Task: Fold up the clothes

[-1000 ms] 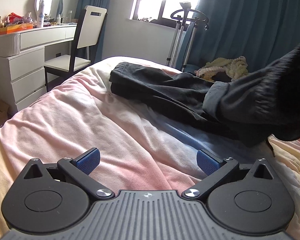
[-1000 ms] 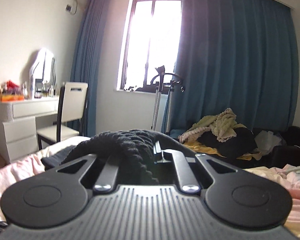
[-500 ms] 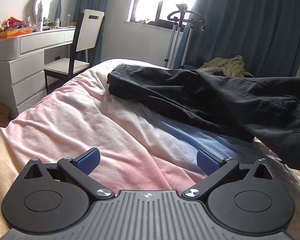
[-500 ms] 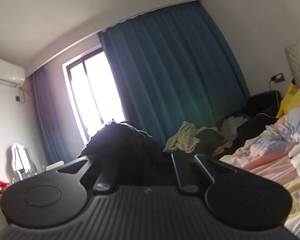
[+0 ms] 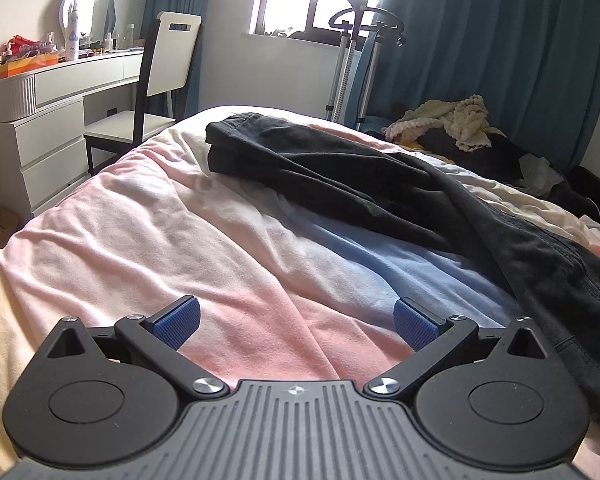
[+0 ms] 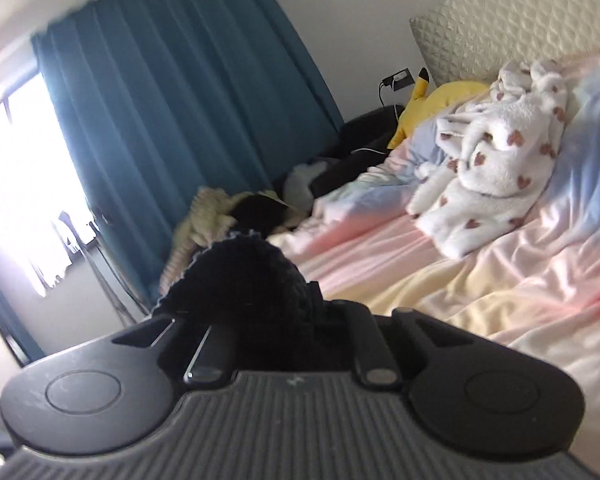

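Lying across the bed (image 5: 148,240), dark trousers (image 5: 340,168) are seen from the left wrist view, the folded far end resting near the foot of the bed and the rest running toward the right edge of the picture. The left gripper (image 5: 296,322) is held low over the pink bedding, its jaws spread wide with nothing between them; the trousers are set ahead and to the right of them, not touched. In the right wrist view, the right gripper (image 6: 284,320) is nearly closed, its jaws having just eased slightly, and a bunch of dark fabric (image 6: 244,280) is pinched between them. A white heart-patterned garment (image 6: 496,168) is noted further up the bed.
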The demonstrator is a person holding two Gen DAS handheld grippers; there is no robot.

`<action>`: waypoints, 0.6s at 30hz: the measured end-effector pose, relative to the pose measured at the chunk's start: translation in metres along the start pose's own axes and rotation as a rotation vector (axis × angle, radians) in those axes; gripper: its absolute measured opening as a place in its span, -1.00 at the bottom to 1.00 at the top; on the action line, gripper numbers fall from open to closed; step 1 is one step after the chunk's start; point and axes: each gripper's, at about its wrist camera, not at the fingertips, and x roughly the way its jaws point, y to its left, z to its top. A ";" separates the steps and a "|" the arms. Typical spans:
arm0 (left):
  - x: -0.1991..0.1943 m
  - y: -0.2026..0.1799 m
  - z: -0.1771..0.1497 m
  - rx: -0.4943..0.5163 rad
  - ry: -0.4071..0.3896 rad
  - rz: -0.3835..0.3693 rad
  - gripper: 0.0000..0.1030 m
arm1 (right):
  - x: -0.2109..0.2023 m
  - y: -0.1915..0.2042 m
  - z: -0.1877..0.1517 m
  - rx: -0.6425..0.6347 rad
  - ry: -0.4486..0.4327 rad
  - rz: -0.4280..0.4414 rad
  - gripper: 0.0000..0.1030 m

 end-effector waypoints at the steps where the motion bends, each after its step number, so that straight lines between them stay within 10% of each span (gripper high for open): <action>1: 0.001 -0.001 -0.001 0.003 0.002 0.002 1.00 | 0.003 -0.006 -0.003 0.005 0.010 -0.008 -0.69; 6: 0.003 -0.007 -0.003 0.025 0.002 0.001 1.00 | 0.010 -0.026 -0.014 -0.016 0.026 -0.029 -0.46; 13: -0.007 -0.010 -0.006 0.032 -0.004 -0.045 1.00 | -0.007 -0.045 -0.007 0.014 0.086 -0.161 0.71; 18: -0.016 -0.010 -0.007 0.005 0.002 -0.090 1.00 | -0.048 -0.056 0.000 0.124 0.096 -0.245 0.83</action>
